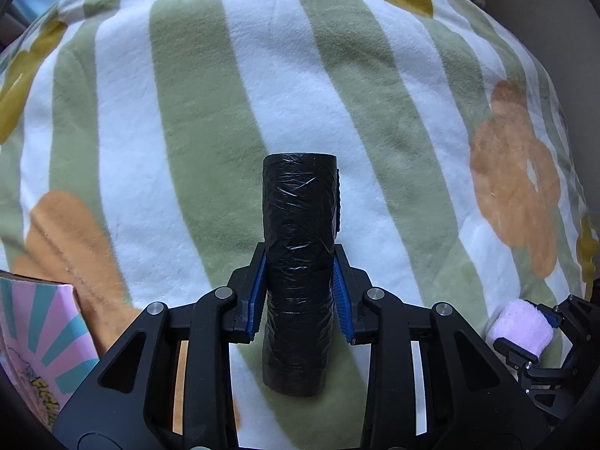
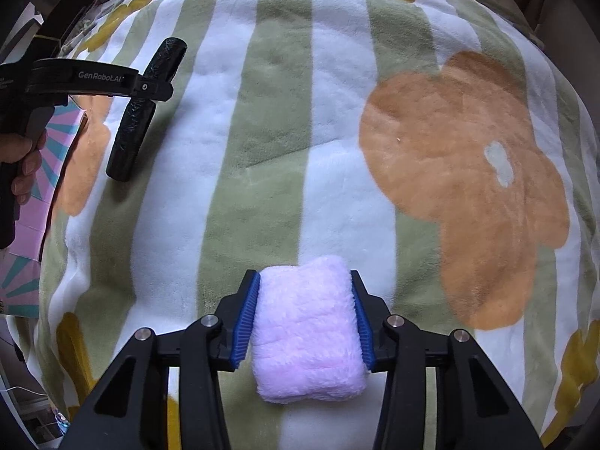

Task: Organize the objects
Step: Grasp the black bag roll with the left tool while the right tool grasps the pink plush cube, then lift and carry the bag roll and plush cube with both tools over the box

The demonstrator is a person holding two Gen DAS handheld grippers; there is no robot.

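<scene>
A black roll of plastic bags (image 1: 298,273) stands lengthwise between the blue pads of my left gripper (image 1: 299,262), which is shut on it above the striped blanket (image 1: 187,131). The same black roll (image 2: 144,112) and left gripper (image 2: 152,88) show at the upper left of the right wrist view. My right gripper (image 2: 305,315) is shut on a folded pink fluffy cloth (image 2: 309,330). That pink cloth (image 1: 519,324) and the right gripper (image 1: 540,333) appear at the lower right of the left wrist view.
A green-and-white striped fleece blanket (image 2: 337,112) with orange and mustard flowers covers the whole surface. A pink and teal box (image 1: 33,337) lies at the left edge, also the box (image 2: 33,225) beside a person's hand (image 2: 22,161).
</scene>
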